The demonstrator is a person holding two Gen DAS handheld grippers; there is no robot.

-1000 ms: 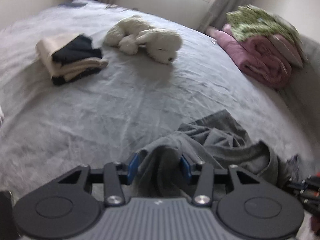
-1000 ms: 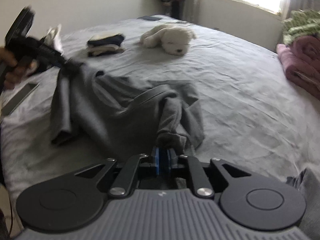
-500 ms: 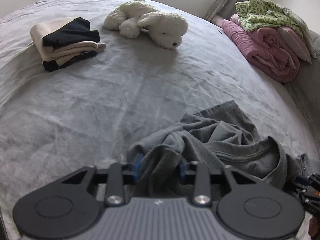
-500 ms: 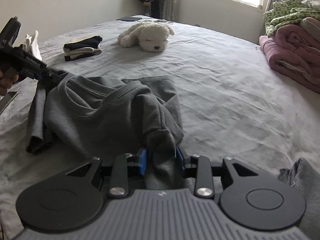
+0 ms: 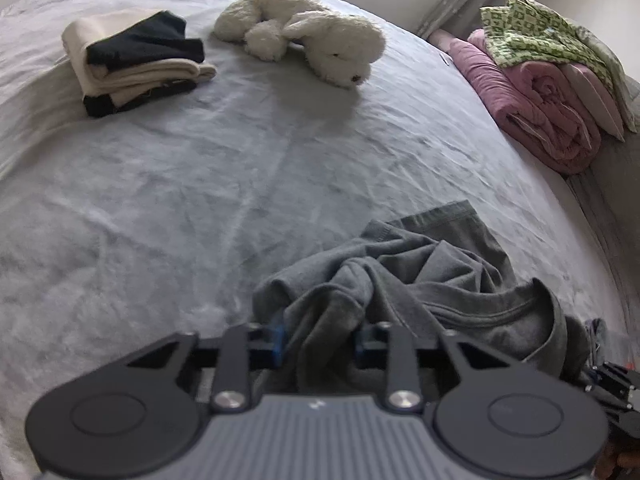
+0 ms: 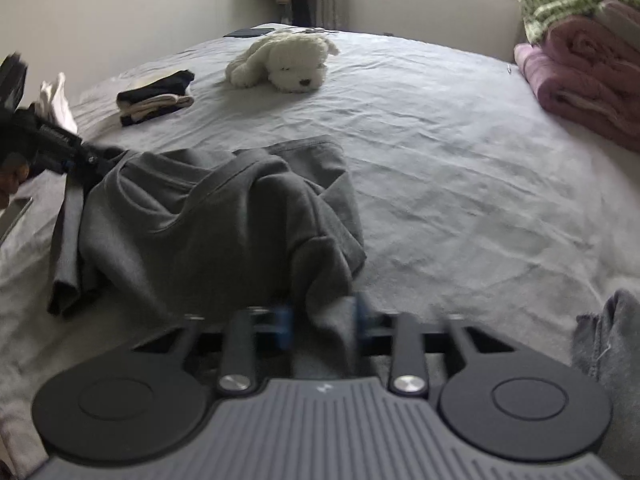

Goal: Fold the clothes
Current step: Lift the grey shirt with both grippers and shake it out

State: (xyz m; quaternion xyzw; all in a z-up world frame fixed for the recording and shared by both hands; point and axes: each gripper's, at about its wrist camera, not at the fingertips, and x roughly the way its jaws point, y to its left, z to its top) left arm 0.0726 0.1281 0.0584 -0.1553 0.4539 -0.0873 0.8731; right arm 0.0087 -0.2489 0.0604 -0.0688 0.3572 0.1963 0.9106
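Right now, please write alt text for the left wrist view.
The left hand-held gripper is closing on a bunched grey T-shirt lying on a grey bed. Behind are folded clothes, a white plush dog and pink bedding.

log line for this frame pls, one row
phase: regrasp | left gripper: jaws closing, grey T-shirt between | right gripper: jaws closing on same shirt | shirt: bunched on bed

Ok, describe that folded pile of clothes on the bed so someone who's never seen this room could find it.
Start at the grey bed and find the white plush dog lying near its far end. Just left of the dog sits the folded pile: neat cream and black layers stacked flat, unlike the crumpled grey T-shirt nearer the camera or the pink quilt at the right edge.
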